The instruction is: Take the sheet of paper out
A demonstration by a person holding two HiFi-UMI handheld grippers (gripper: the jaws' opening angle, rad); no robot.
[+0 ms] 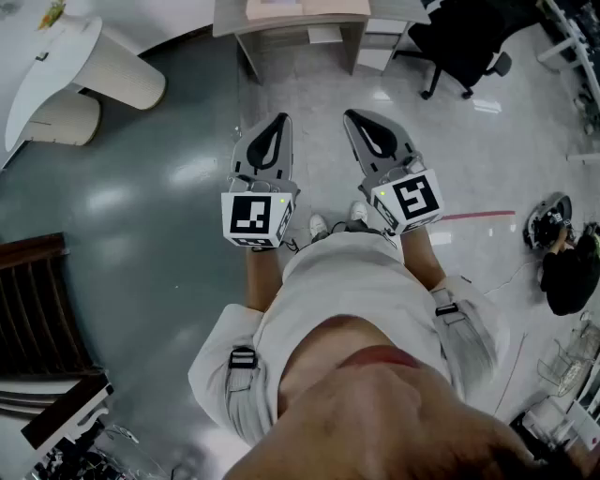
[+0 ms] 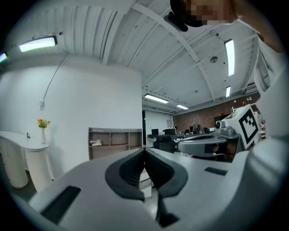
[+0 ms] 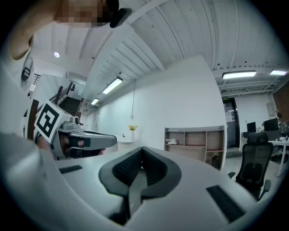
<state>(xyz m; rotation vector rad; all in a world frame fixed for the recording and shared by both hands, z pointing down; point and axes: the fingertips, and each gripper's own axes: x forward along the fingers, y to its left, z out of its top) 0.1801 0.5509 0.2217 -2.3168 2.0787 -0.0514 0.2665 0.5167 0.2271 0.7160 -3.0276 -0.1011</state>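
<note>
No sheet of paper shows clearly in any view. In the head view my left gripper and right gripper are held side by side at waist height over the grey floor, both pointing forward toward a desk. In the left gripper view the left gripper has its jaws closed together with nothing between them. The right gripper looks the same in the right gripper view, shut and empty. Each gripper view also catches the other gripper off to the side.
A wooden shelf unit stands against the white wall ahead, with a small white item on one shelf. A black office chair is at the back right, a white curved counter at the back left, and dark wooden stairs at the left.
</note>
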